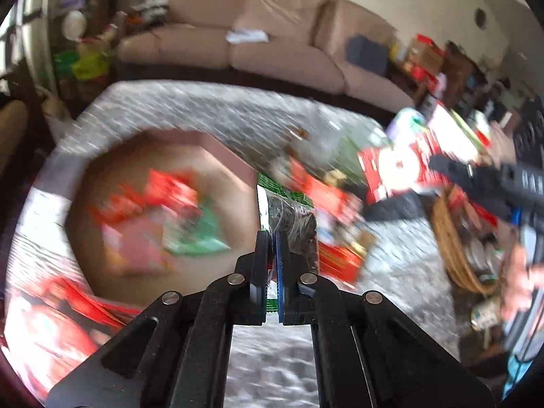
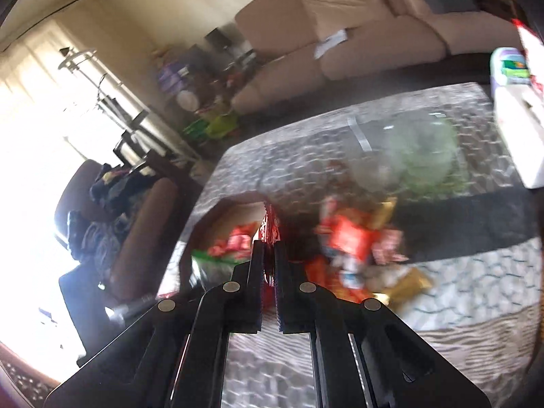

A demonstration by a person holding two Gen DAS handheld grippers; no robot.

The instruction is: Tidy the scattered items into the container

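Note:
My left gripper (image 1: 272, 238) is shut on a clear packet (image 1: 294, 217) with dark contents and a green-and-white edge, held up over the patterned table. To its left lies an open cardboard box (image 1: 234, 156) with blurred red and green packets (image 1: 163, 197) inside. My right gripper (image 2: 269, 248) is shut on a shiny red packet (image 2: 271, 227) that sticks up between its fingers. The same box (image 2: 217, 210) shows beyond and left of it. Loose red, white and gold snack packets (image 2: 350, 241) lie in a heap to the right. Motion blurs both views.
A wicker basket (image 1: 452, 248) of items stands at the table's right side. A clear glass bowl (image 2: 418, 156) and a white box (image 2: 516, 129) sit at the far end of the table. A beige sofa (image 1: 258, 34) stands behind, a brown chair (image 2: 136, 224) at the left.

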